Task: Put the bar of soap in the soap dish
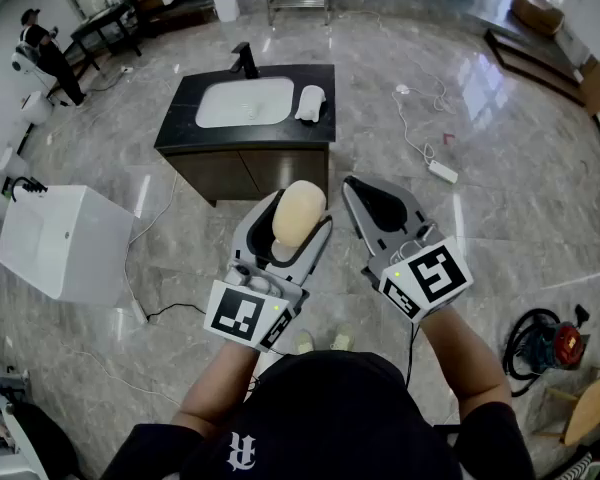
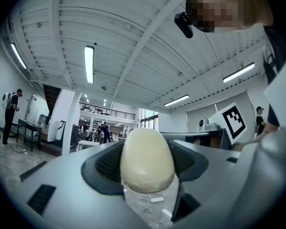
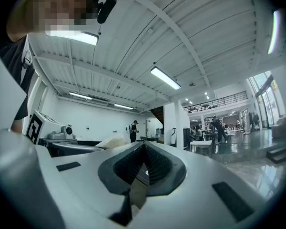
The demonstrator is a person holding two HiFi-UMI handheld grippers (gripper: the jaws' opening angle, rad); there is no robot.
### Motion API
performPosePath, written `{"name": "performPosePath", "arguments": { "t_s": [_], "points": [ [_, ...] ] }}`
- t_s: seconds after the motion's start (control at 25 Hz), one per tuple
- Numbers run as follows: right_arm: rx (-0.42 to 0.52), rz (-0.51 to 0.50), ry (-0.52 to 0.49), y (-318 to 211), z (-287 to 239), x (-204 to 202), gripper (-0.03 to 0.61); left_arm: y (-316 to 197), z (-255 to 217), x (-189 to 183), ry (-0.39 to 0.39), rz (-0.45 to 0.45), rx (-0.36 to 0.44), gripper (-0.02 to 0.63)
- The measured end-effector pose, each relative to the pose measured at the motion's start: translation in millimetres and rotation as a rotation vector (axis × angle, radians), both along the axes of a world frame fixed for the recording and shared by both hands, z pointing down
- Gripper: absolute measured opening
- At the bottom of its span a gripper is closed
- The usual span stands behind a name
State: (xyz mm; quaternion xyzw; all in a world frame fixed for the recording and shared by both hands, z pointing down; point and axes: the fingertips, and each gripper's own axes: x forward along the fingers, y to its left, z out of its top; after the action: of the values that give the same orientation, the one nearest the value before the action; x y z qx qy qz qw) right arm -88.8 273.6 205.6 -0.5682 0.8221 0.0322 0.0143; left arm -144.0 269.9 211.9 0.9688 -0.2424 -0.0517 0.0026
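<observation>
A cream, egg-shaped bar of soap stands upright between the jaws of my left gripper, which is shut on it and held level in mid-air. My right gripper hovers just to its right, shut with nothing in it. Beyond both, on the floor, stands a black vanity with a white basin and a black tap. A small white thing, possibly the soap dish, lies on the counter right of the basin. The soap also shows in the right gripper view.
A white boxy fixture stands at the left. A white cable with a power strip trails over the marble floor at the right. A vacuum cleaner sits near the right. A person stands far back left.
</observation>
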Motion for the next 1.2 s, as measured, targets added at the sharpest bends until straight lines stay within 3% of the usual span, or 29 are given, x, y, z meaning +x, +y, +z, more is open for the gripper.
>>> {"name": "performPosePath", "arguments": {
  "t_s": [0.44,0.88,1.2],
  "points": [
    [0.001,-0.040,-0.151,-2.0,5.8,26.4,0.002,-10.7,14.4,17.6,0.006,-0.005,-0.007,0.288],
    [0.020,-0.084,-0.211,6.3,3.7,66.8,0.002,-18.1,19.1,45.9,-0.002,-0.072,0.000,0.288],
    [0.017,-0.076,-0.256,-20.0,6.5,99.9,0.002,-52.1,23.3,65.2,-0.008,-0.103,0.006,0.288]
  ]
}}
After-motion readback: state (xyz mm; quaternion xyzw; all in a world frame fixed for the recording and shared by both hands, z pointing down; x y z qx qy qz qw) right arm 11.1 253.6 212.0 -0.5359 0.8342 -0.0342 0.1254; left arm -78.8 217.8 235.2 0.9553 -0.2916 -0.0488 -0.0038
